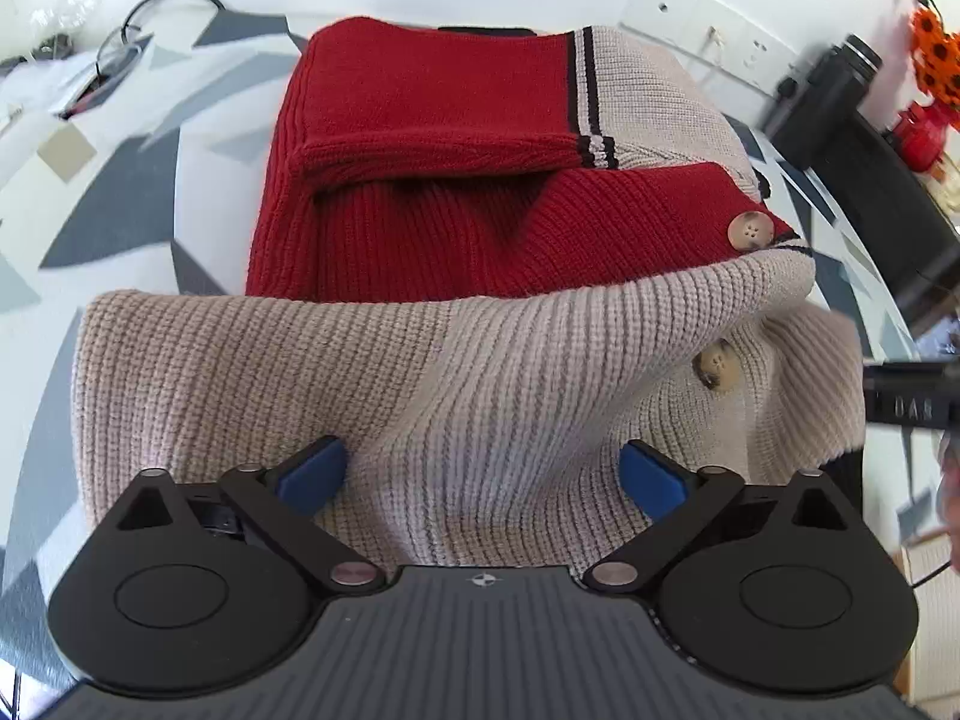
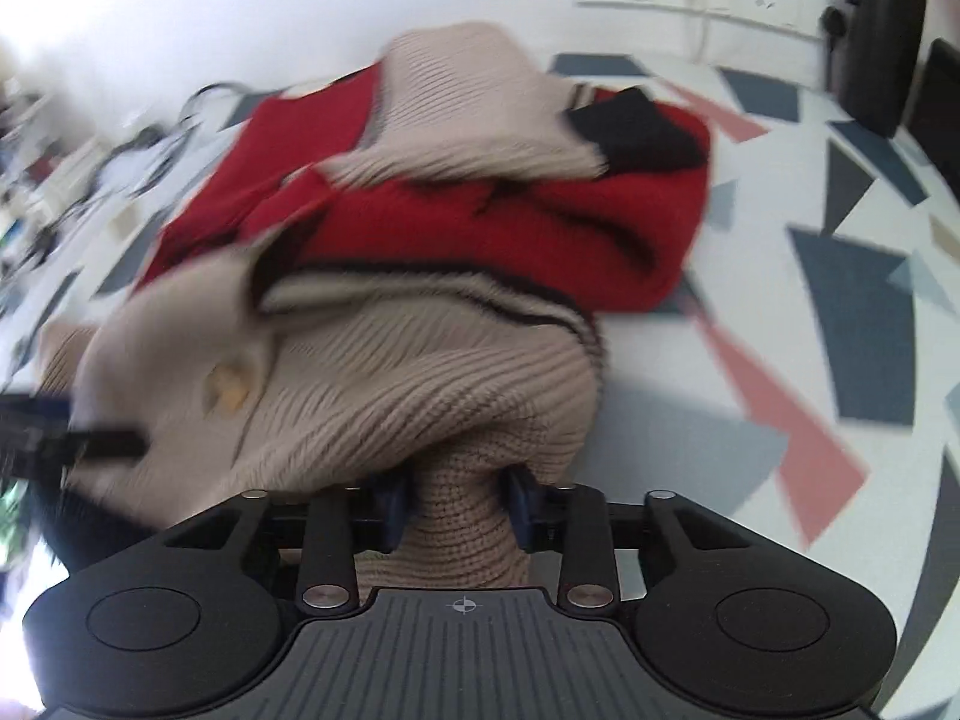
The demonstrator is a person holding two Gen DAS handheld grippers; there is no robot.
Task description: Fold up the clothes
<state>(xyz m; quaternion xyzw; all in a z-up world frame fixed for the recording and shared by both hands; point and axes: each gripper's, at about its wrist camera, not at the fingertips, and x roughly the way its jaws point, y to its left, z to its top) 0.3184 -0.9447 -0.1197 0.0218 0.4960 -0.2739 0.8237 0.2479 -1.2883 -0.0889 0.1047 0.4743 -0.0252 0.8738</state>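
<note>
A red and beige knit cardigan (image 1: pixel 456 192) with dark stripes and pale buttons lies partly folded on a patterned table (image 1: pixel 108 222). One red sleeve is laid across its far part. My left gripper (image 1: pixel 483 474) is open, its blue pads (image 1: pixel 312 474) wide apart with the raised beige hem lying between them. In the right wrist view the cardigan (image 2: pixel 480 228) is blurred, and my right gripper (image 2: pixel 456 510) is shut on a bunched fold of beige knit (image 2: pixel 462 534). Each gripper shows at the edge of the other's view: the right gripper (image 1: pixel 906 396) and the left gripper (image 2: pixel 60 438).
The table (image 2: pixel 840 312) has grey, blue and pink shapes on white. Cables and papers (image 1: pixel 78 72) clutter its far left. A black device (image 1: pixel 834 90), orange flowers (image 1: pixel 936 54) and wall sockets (image 1: pixel 708 36) stand at the far right.
</note>
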